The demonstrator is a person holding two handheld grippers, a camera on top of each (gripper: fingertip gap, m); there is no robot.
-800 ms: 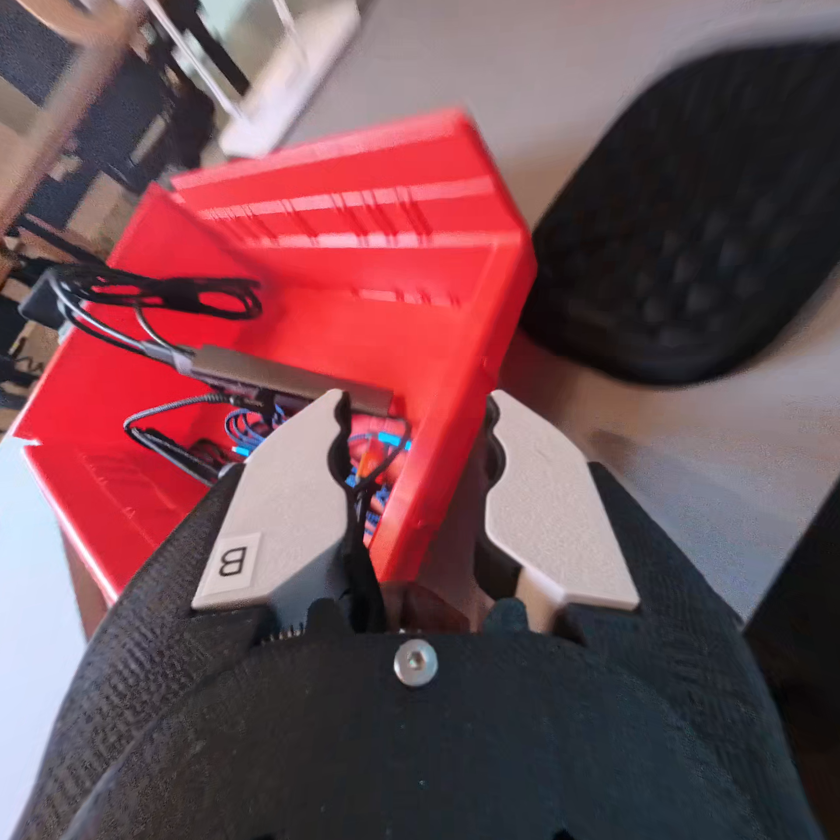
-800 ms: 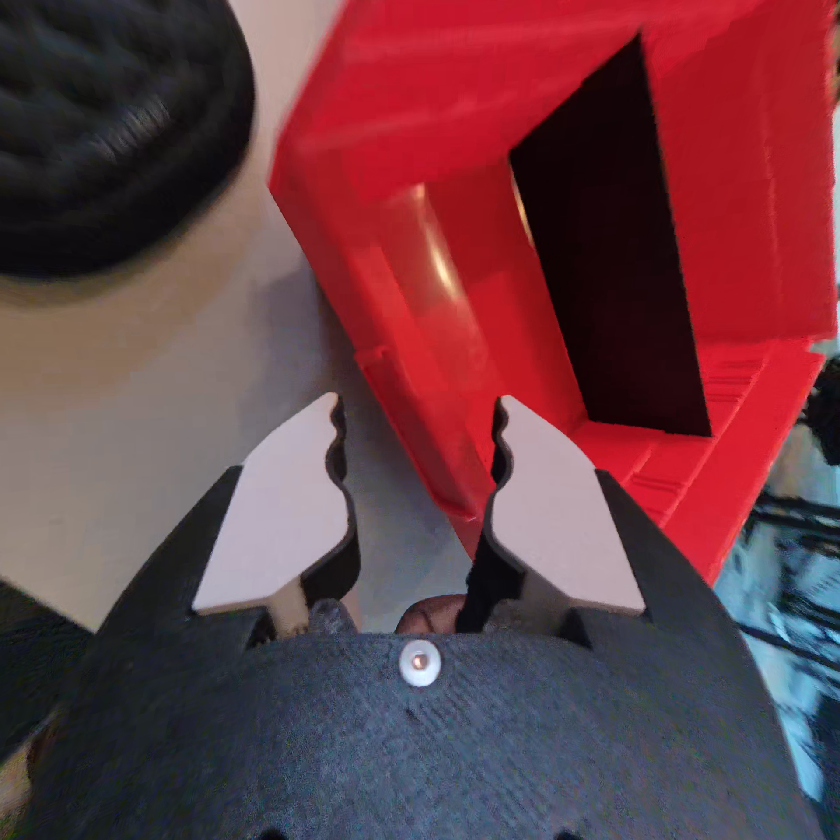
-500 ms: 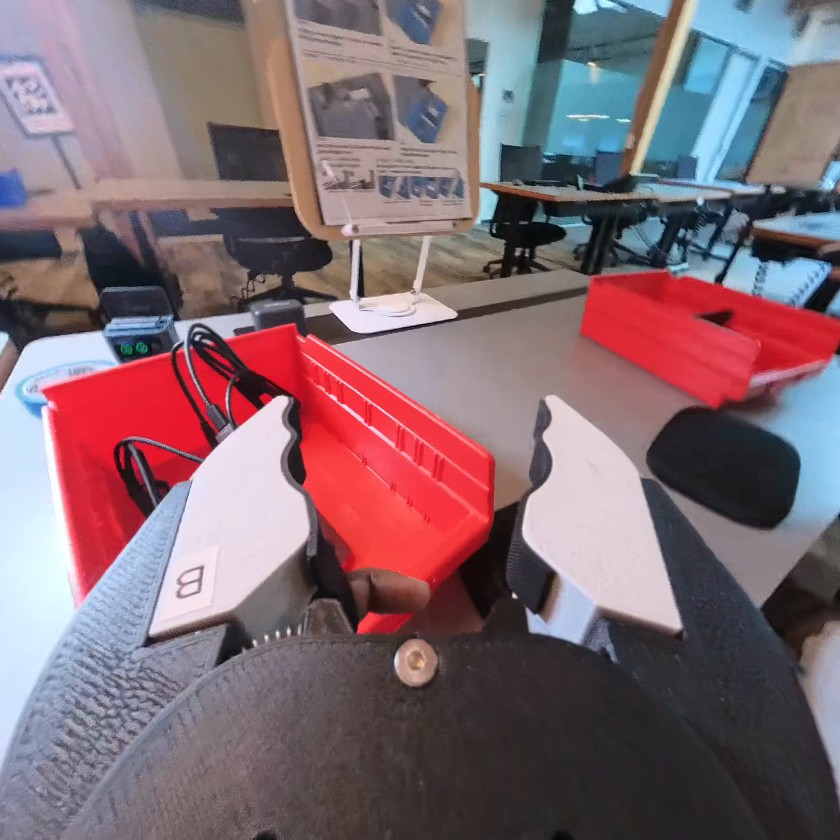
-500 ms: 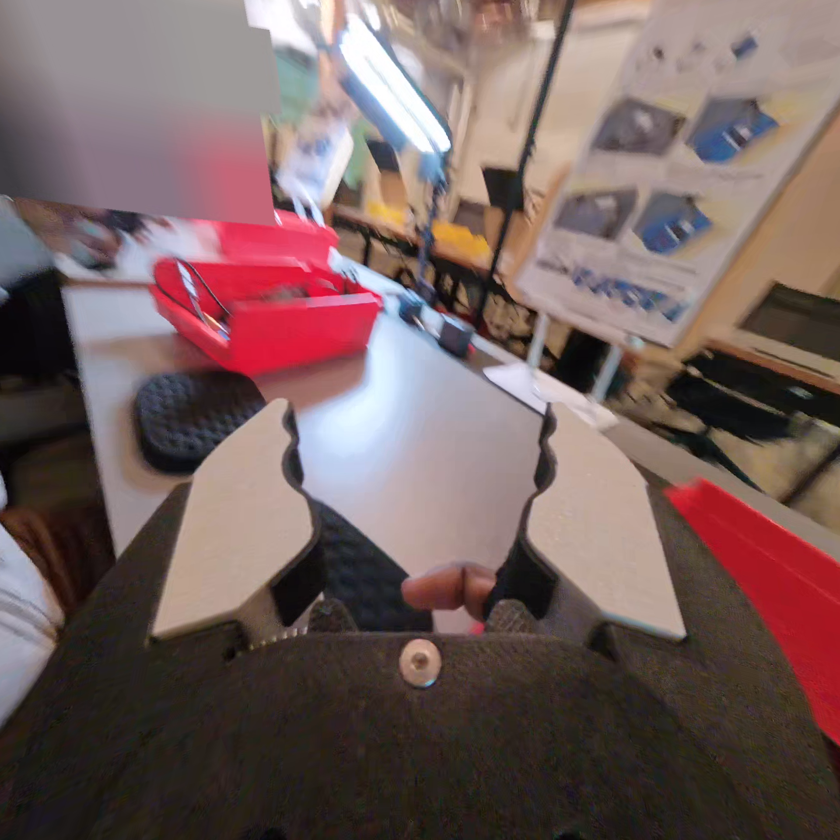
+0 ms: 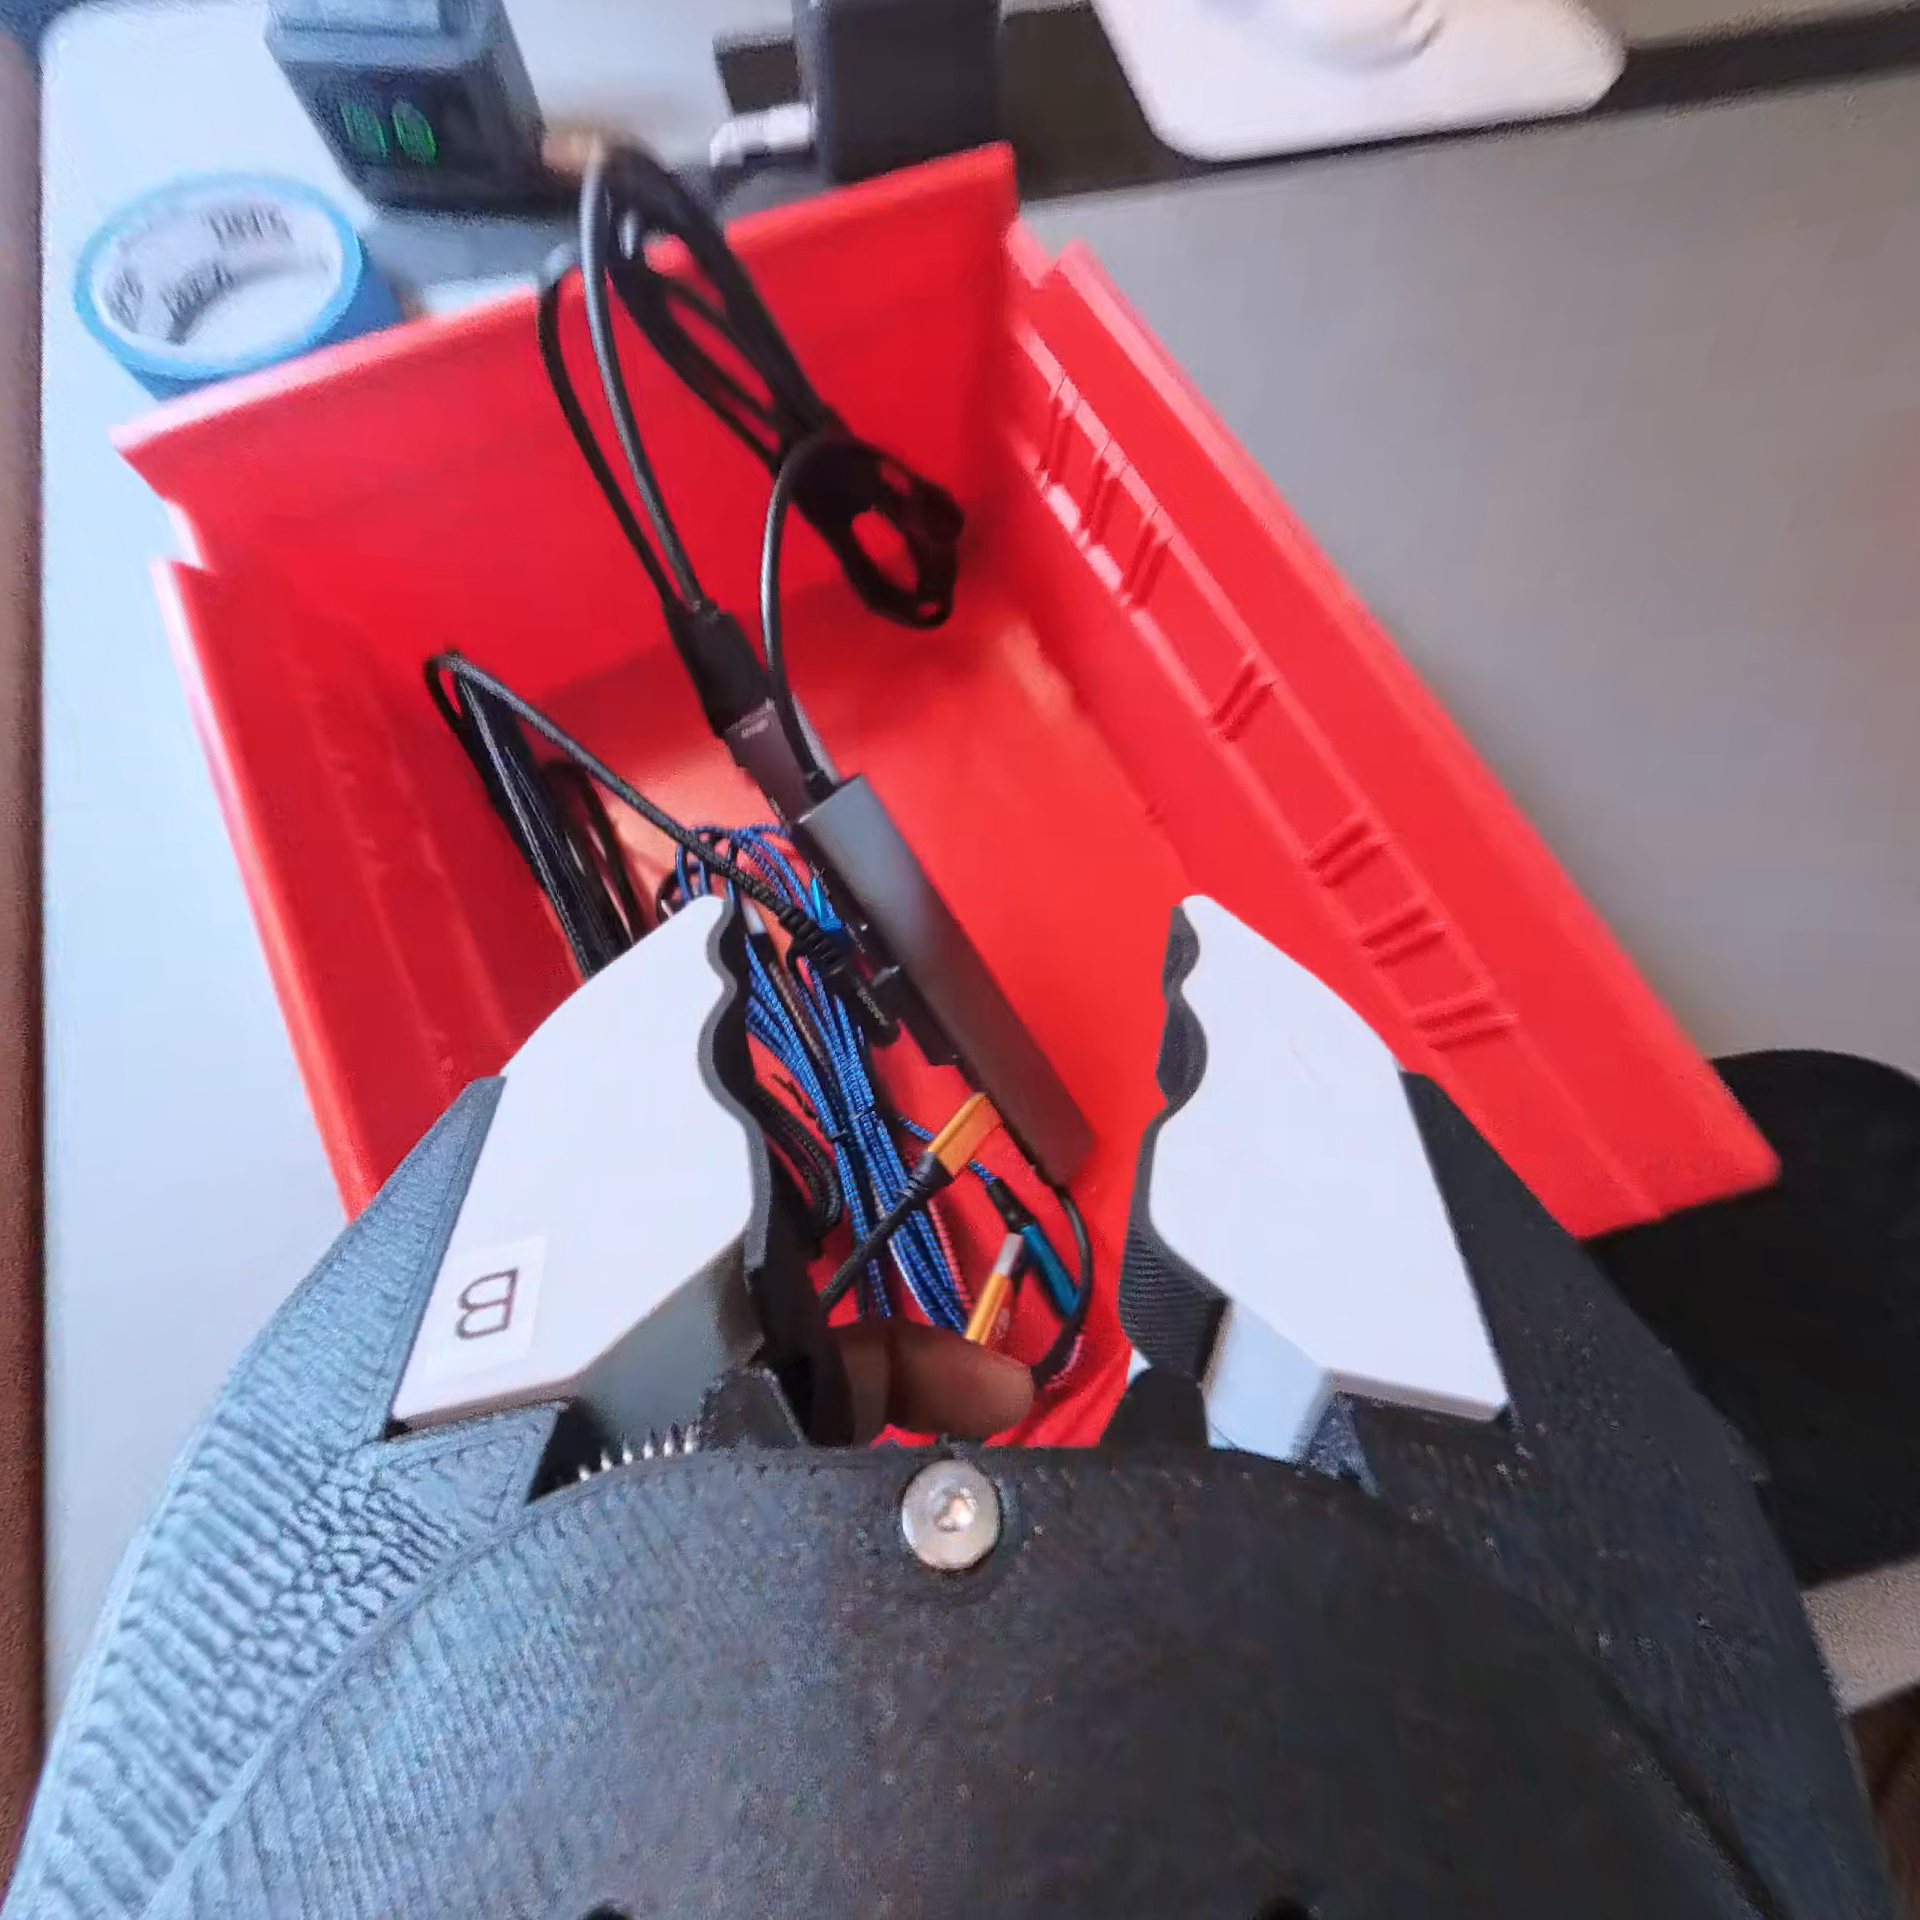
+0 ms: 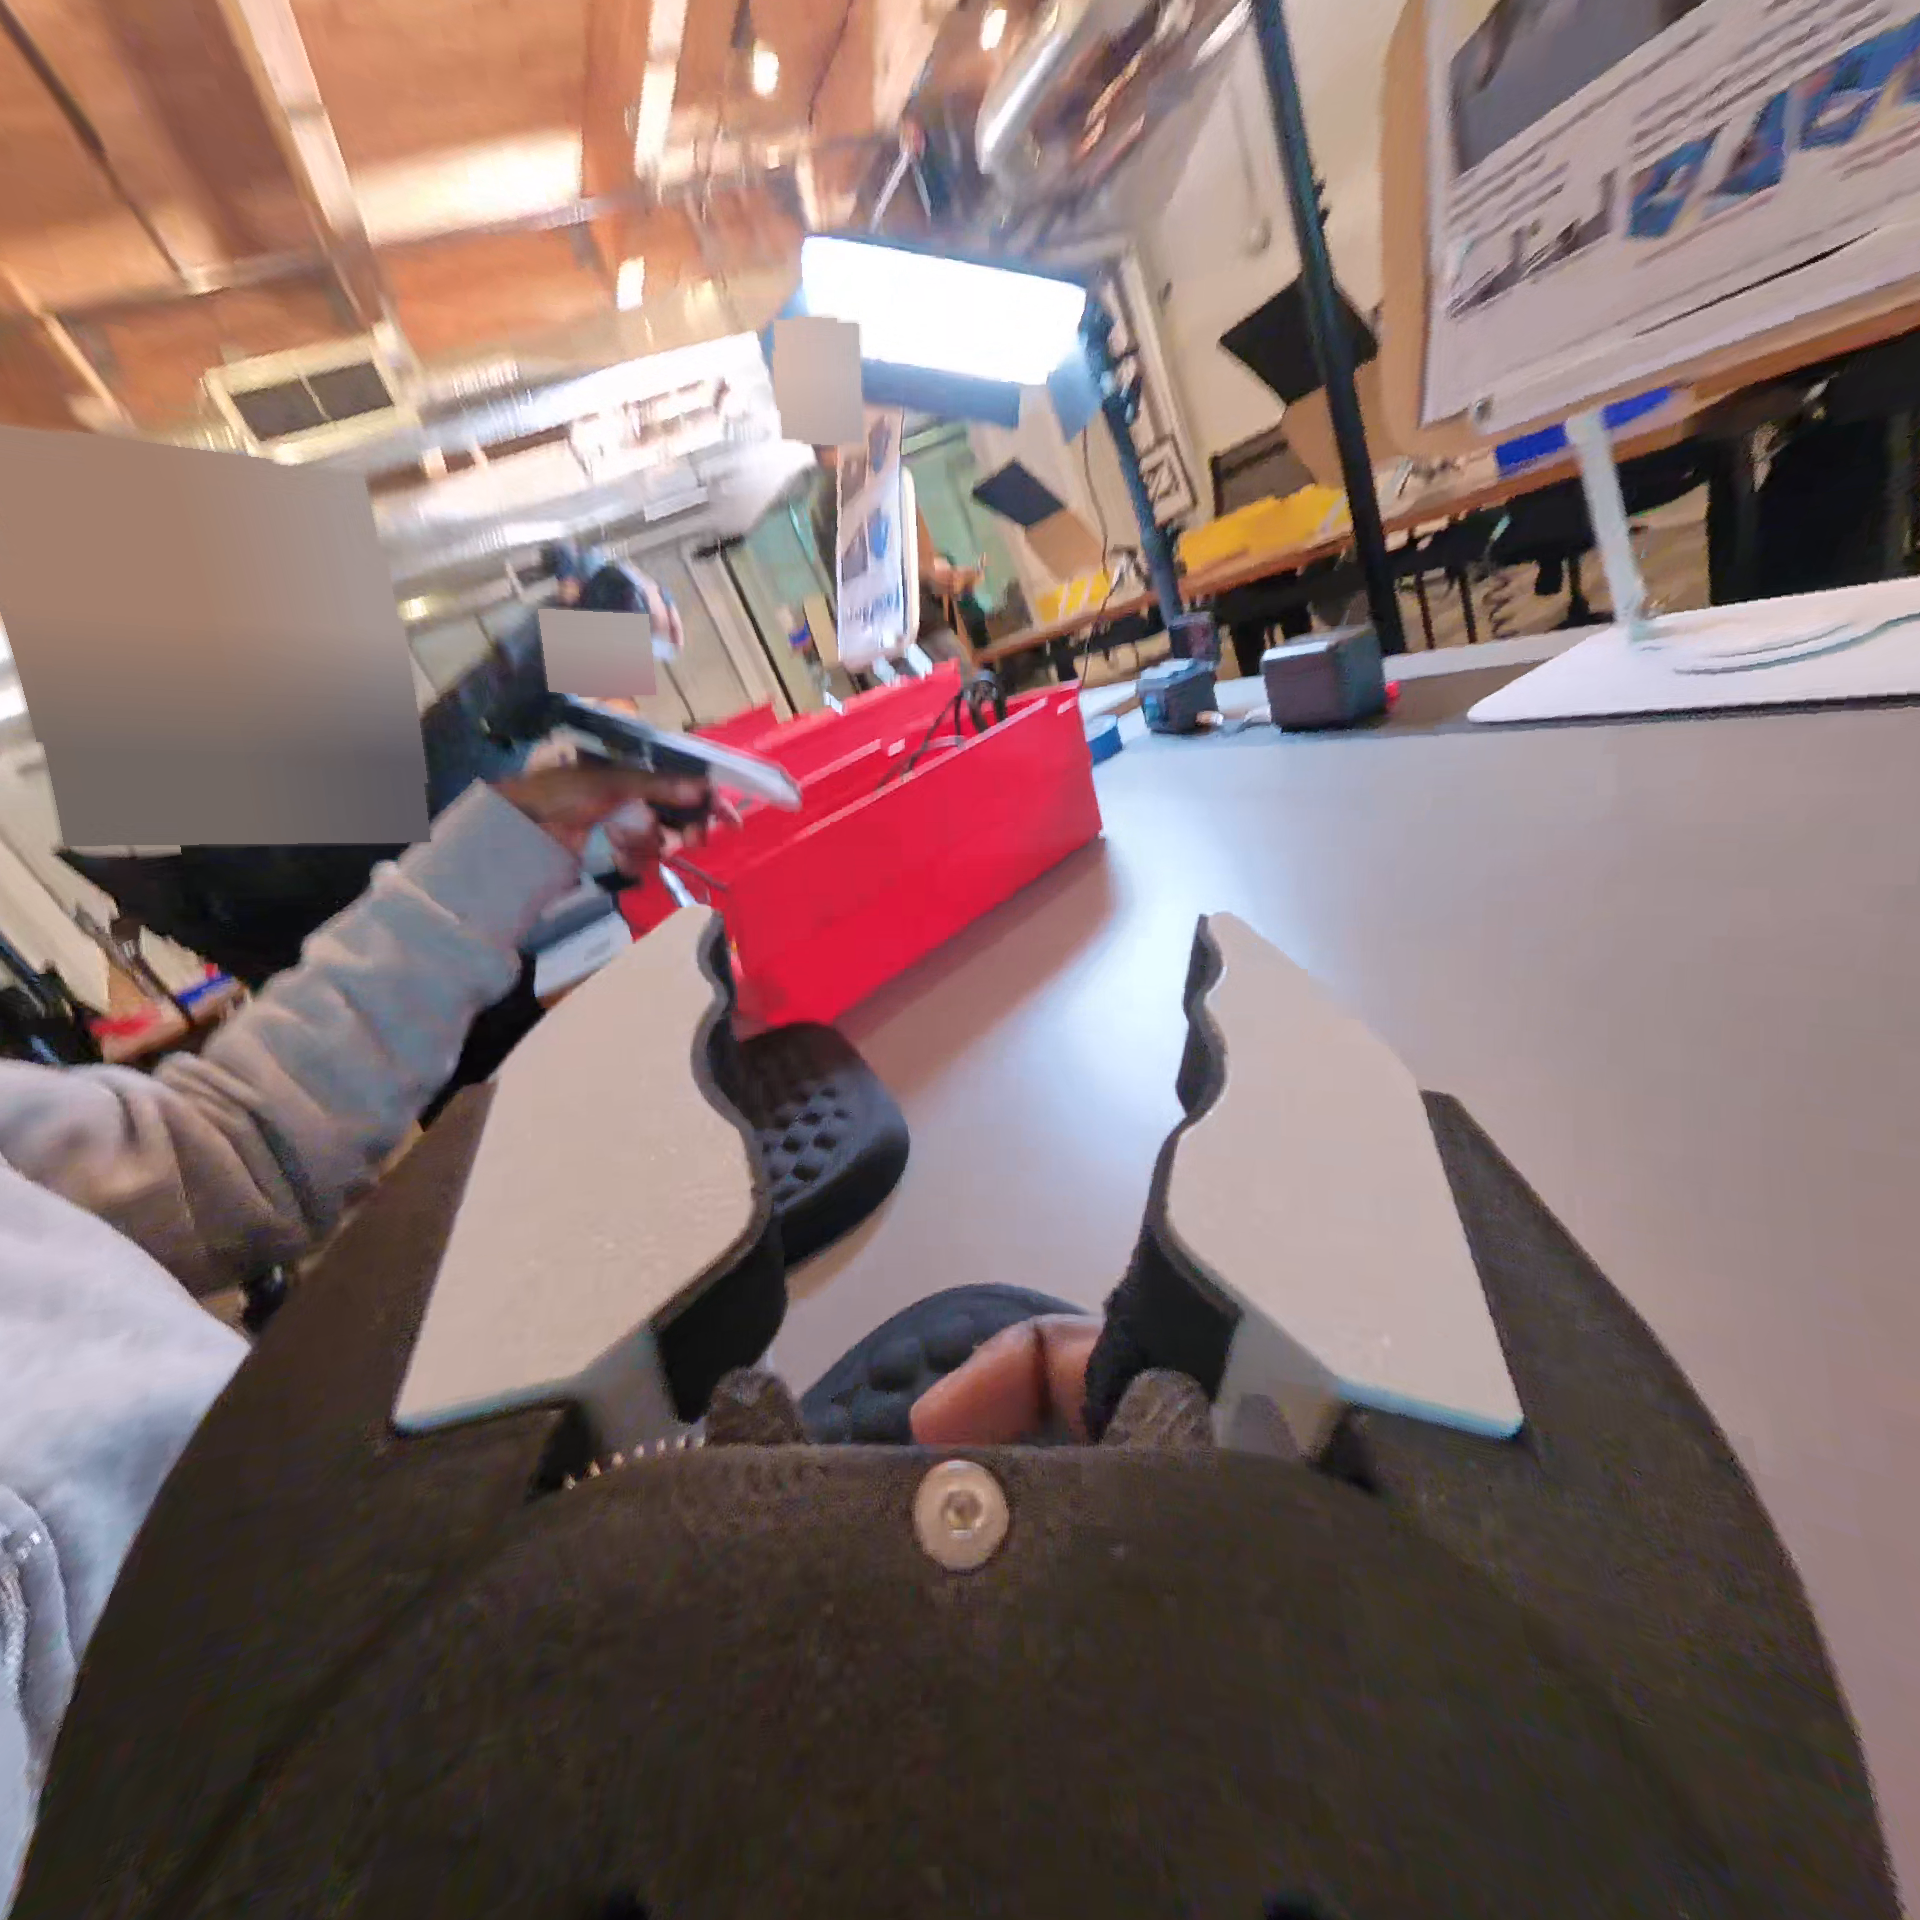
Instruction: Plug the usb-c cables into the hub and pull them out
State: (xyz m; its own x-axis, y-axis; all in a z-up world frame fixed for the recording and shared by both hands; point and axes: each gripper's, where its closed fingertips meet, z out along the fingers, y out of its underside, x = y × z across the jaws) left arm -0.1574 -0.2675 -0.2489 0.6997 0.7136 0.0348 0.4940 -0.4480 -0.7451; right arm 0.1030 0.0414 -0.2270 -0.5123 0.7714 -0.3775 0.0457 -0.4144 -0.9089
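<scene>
In the left wrist view a red bin (image 5: pixel 1351 790) holds a dark grey USB hub (image 5: pixel 935 956) lying lengthwise, with a black cable (image 5: pixel 665 343) running from its far end. Blue braided cables (image 5: pixel 821 1039) with orange (image 5: pixel 961 1129) and blue connector ends lie beside it, along with black braided cables (image 5: pixel 540 790). My left gripper (image 5: pixel 951 914) is open and empty, hovering over the bin's near end above the hub. My right gripper (image 6: pixel 956 925) is open and empty, held above the grey table (image 6: pixel 1507 935), well away from the bin (image 6: pixel 914 852). The left gripper (image 6: pixel 665 769) shows there in a hand.
A black textured pad (image 6: pixel 821 1132) lies on the table by the bin's near corner, also seen in the left wrist view (image 5: pixel 1766 1299). A blue tape roll (image 5: pixel 218 281), a dark charger box (image 5: pixel 405 94) and a white stand base (image 5: pixel 1351 73) lie beyond the bin. More red bins stand behind. Tip to tip, the grippers are about 40 cm apart. The left tips stand about 40 cm off the blue tape roll (image 5: pixel 218 281).
My left gripper has tipped down from a level view of the room to look into the bin over the hub. My right gripper has swung left and stays open above the table.
</scene>
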